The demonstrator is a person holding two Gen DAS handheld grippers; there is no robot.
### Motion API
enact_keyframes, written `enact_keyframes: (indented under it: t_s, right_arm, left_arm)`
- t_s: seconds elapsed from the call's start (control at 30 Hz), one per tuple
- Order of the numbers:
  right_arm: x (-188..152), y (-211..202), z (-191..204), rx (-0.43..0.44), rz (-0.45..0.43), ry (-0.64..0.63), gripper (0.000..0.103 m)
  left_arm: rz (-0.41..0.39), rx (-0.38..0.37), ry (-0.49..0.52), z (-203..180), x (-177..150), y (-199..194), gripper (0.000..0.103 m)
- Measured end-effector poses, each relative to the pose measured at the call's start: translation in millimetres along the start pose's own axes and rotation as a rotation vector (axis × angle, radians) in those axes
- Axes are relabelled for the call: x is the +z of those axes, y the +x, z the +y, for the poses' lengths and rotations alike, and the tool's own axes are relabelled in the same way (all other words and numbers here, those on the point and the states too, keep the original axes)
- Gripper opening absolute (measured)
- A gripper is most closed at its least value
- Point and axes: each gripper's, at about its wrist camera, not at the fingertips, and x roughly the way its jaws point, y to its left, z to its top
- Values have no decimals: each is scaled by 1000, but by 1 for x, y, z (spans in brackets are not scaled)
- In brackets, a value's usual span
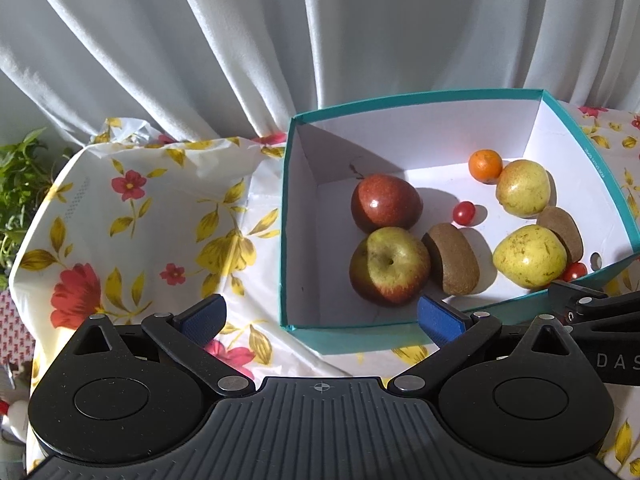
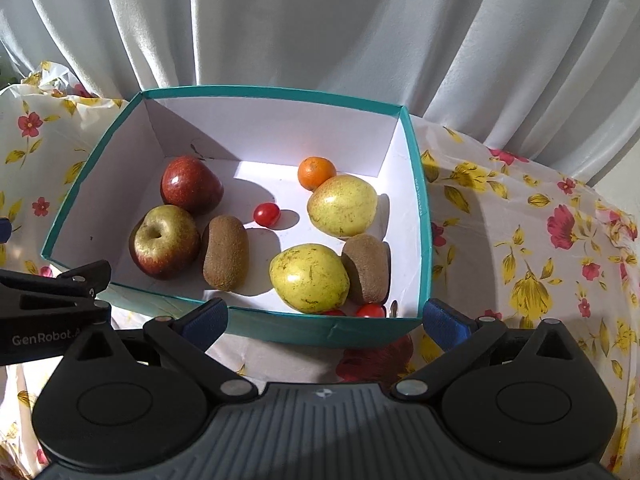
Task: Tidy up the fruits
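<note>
A teal box with a white inside stands on the floral tablecloth. It holds a red apple, a red-green apple, two yellow pears, two kiwis, a small orange and cherry tomatoes. My left gripper is open and empty before the box's near left corner. My right gripper is open and empty before the box's near wall.
White curtains hang right behind the table. A green plant stands at the far left. The tablecloth lies bare left of the box and also right of it. The other gripper's body shows at each view's edge.
</note>
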Motion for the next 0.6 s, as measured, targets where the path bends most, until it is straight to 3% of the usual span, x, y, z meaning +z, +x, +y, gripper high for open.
enact_keyframes:
  t_s: [0.13,0.3,0.6]
  right_arm:
    - [2,-1,0,-4,38,-15,103]
    - [1,-3,1,-39,41,-43,103]
    - [-1,-1,-3,-25,46,-15,103]
  left_arm:
    - [51,-44,-17,4,1,3,103]
    - [32,-38,4,-5,0,2,103]
    - [28,-34,1,-6,1,2,103]
